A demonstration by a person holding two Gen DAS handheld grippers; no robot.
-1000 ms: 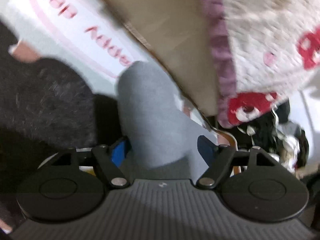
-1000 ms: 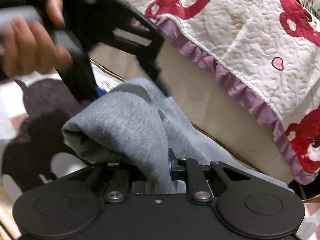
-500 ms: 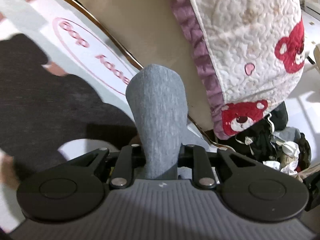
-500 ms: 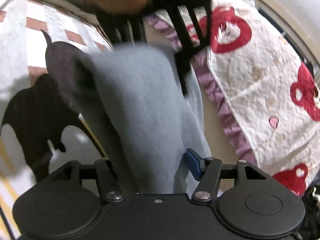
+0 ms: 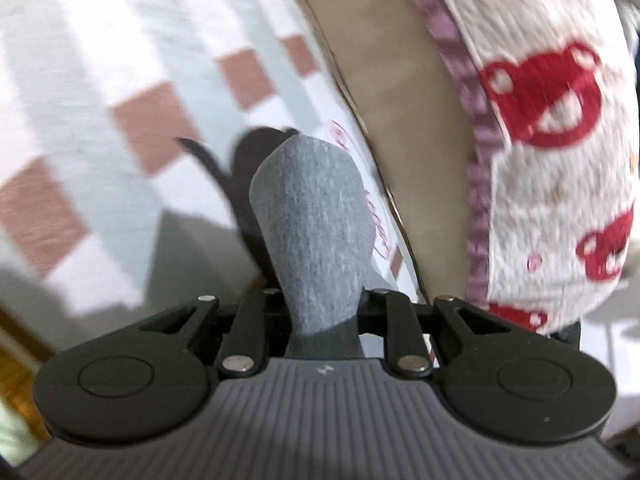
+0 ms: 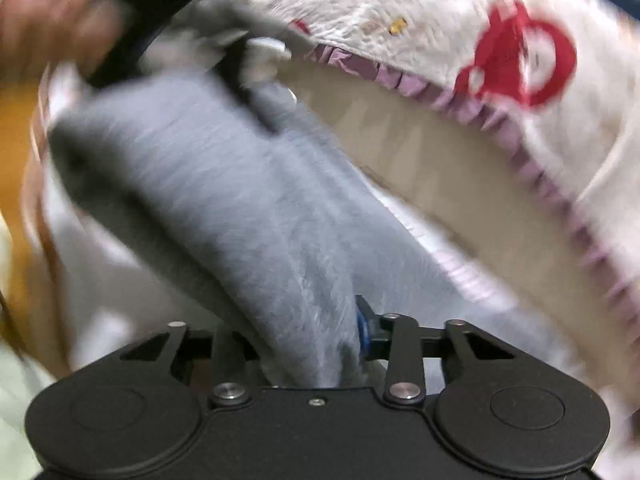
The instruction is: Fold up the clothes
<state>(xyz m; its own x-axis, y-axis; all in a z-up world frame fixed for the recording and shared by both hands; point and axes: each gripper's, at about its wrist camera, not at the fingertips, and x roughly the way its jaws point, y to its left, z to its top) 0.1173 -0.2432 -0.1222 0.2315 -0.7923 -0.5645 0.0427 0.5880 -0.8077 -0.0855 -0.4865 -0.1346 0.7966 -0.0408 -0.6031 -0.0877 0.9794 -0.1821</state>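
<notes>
Both grippers clamp the same grey garment [image 5: 316, 232]. The left gripper [image 5: 324, 312] has its jaws drawn in tight on a bunched fold that stands up out of them like a rounded tongue. The right gripper [image 6: 316, 344] is likewise closed down on a thick wad of the cloth [image 6: 224, 208], which runs from its jaws up toward the left hand [image 6: 52, 28] and the other tool, blurred at the top of that view.

A second ago the left jaws stood wide, blue pads showing either side of the cloth; half a second ago they had already pinched in, and they hold that pinch now. Behind the fold, the backdrop has swung: the dark cat-shaped print on the checked mat [image 5: 120, 92] filled the view beside the garment, and now only a sliver of it [image 5: 244, 152] shows just behind the fold, with pink and white checks spreading beyond. The bear quilt [image 5: 552, 128] hangs just past the mat's far edge. Both current views are smeared with motion.

So the garment is off the mat, strung between the two tools near the quilt, being carried or shaken out. Judging by that, the fold itself is not settled: the cloth hangs bunched, not flat, and whether this is a lift to spread it or to double it over I cannot tell.
</notes>
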